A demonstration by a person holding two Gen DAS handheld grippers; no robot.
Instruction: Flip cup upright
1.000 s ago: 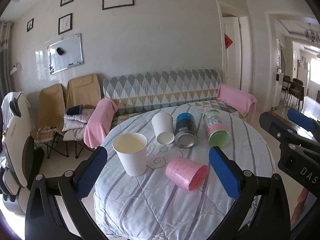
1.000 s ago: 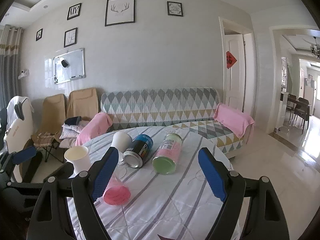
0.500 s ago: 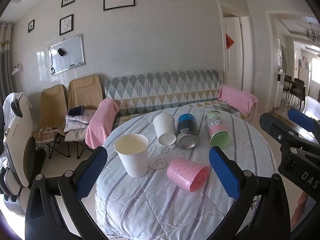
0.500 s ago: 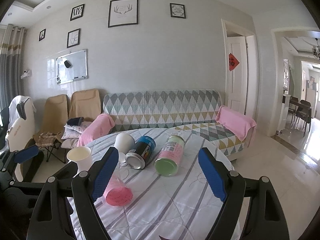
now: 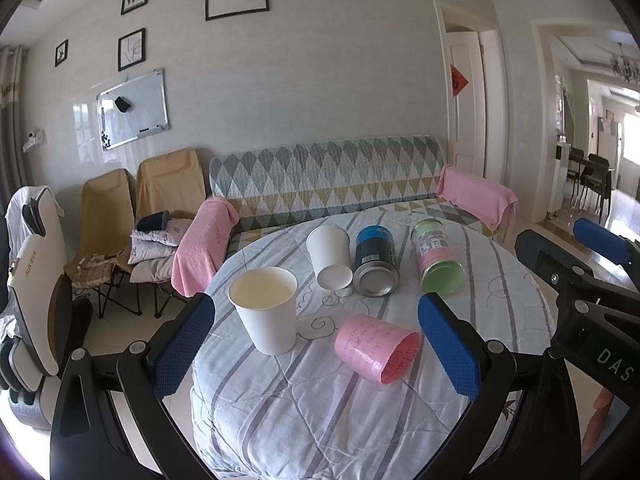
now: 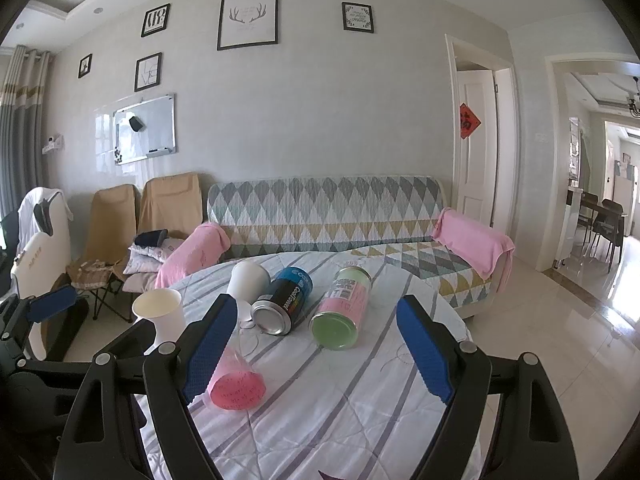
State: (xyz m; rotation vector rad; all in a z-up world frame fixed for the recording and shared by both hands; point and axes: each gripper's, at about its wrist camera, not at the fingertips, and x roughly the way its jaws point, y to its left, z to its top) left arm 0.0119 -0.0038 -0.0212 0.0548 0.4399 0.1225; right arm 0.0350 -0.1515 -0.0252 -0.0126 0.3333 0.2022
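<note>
A pink cup [image 5: 376,348] lies on its side on the round table [image 5: 320,412], mouth toward me; it also shows in the right wrist view [image 6: 236,384]. A white paper cup [image 5: 266,308] stands upright at the left, also in the right wrist view [image 6: 160,312]. A second white cup [image 5: 330,256] lies on its side farther back. My left gripper [image 5: 316,344] is open and empty, held short of the pink cup. My right gripper [image 6: 316,348] is open and empty above the table, with the pink cup beside its left finger.
A blue can [image 5: 376,264] and a green-and-pink can [image 5: 436,264] lie on their sides behind the cups. A patterned sofa [image 5: 328,176] stands beyond the table, folding chairs [image 5: 160,188] to the left. The right gripper's body [image 5: 580,288] shows at the right edge.
Both views have shifted slightly; the grippers have drifted a little. The cups and cans have not moved.
</note>
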